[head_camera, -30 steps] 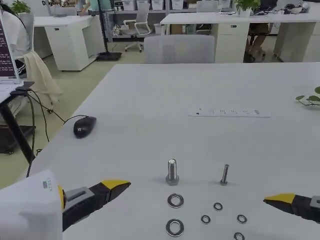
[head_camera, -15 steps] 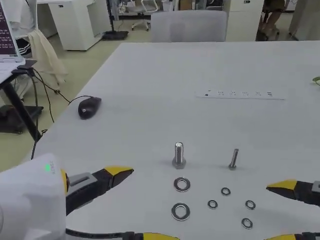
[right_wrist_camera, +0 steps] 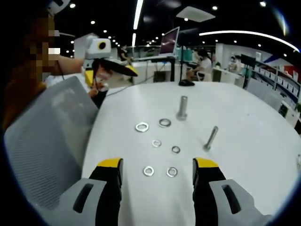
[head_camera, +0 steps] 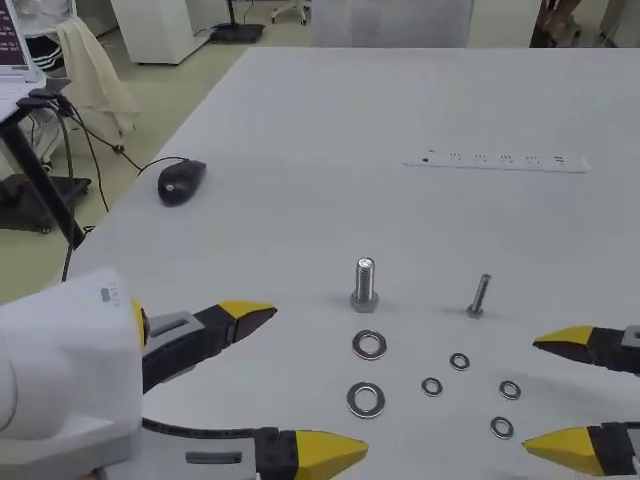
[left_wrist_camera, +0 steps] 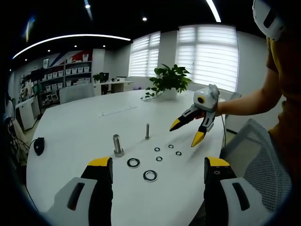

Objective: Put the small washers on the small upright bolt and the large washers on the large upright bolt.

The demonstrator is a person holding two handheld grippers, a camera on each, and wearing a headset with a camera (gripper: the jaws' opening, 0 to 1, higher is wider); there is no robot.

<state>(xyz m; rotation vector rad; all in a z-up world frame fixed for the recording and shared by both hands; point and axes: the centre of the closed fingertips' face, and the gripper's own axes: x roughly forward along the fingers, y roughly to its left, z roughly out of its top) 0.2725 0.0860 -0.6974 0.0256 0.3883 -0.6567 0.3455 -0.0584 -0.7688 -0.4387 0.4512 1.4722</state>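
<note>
Steel big bolt point(head_camera: 364, 283) stands upright on the white table point(head_camera: 300, 130); the small bolt point(head_camera: 479, 297) is to its right; two large washers point(head_camera: 369, 345) lie flat just in front of the big bolt; four small washers point(head_camera: 459, 361) lie in front of it and to the right; the left gripper point(head_camera: 318, 381) hangs in front and left of the big bolt, jaws wide open, holding nothing; the right gripper point(head_camera: 530, 392) hangs well to its right, jaws wide open too, empty.

Right gripper point(head_camera: 532, 392): body is cut off by the frame edge behind its tips.
Left gripper point(head_camera: 320, 382): rear is cut off at the bottom corner.
Small upright bolt point(head_camera: 479, 297): thread is too small to be read, just ahead of the right claw.
Chair point(head_camera: 390, 22): blurred and cropped, far beyond both claws.
</note>
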